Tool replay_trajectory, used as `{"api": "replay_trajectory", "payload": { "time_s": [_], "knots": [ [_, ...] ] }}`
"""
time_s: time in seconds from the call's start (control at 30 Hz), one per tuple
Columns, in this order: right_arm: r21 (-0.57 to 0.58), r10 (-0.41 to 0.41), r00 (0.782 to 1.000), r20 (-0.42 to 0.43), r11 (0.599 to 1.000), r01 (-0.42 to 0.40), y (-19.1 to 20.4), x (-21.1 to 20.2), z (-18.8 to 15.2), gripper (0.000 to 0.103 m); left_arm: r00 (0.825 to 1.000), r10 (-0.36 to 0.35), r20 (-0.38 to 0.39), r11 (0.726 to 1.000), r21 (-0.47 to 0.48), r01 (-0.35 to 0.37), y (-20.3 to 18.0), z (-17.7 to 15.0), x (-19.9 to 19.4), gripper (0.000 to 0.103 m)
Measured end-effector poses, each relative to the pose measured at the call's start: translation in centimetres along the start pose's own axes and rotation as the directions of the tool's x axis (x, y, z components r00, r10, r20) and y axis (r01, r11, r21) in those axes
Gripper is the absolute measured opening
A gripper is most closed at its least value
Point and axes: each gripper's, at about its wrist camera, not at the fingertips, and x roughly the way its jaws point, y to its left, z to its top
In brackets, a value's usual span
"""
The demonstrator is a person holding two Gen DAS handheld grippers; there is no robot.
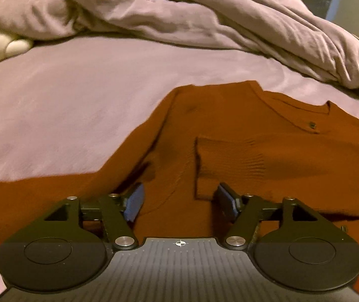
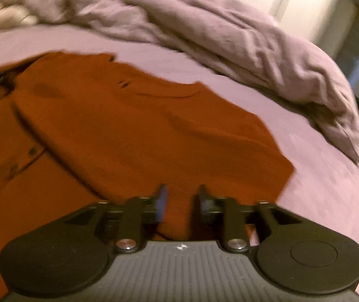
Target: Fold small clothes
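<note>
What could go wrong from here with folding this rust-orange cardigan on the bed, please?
1. The folded-in sleeve lies loose on the cardigan; with both grippers open, nothing pins it, so it may slide out.
2. The other sleeve trails toward the bed edge and could drag.
3. The rumpled duvet close behind crowds the fold.

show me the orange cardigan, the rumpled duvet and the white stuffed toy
orange cardigan point(image 1: 229, 115): left wrist view, chest panel below the neckline.
rumpled duvet point(image 1: 179, 12): left wrist view, middle folds.
white stuffed toy point(image 1: 0, 46): left wrist view, its rounded body.
</note>
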Motion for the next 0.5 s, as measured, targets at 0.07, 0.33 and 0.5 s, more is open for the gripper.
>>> {"api": "replay_trajectory", "payload": {
  "time_s": [0.07,0.33,0.5],
  "knots": [
    [0.091,0.007,1.0,0.009,0.996,-0.008,-0.3,-1.0,0.0,0.052,1.0,0.018,-0.005,0.999,-0.033,-0.018,0.8,-0.3,-0.8,0.08],
    [0.237,0.083,0.996,0.038,0.967,-0.09,3.2,-6.0,-3.8,0.07,0.996,0.084,0.037,0.935,-0.347,-0.066,11.2,-4.8,-6.8,0.083],
    [0.285,0.107,0.993,0.041,0.952,-0.114,4.5,-8.2,-5.3,0.072,0.977,0.207,0.052,0.78,-0.612,-0.132,21.8,-8.7,-10.6,0.058]
  ]
}}
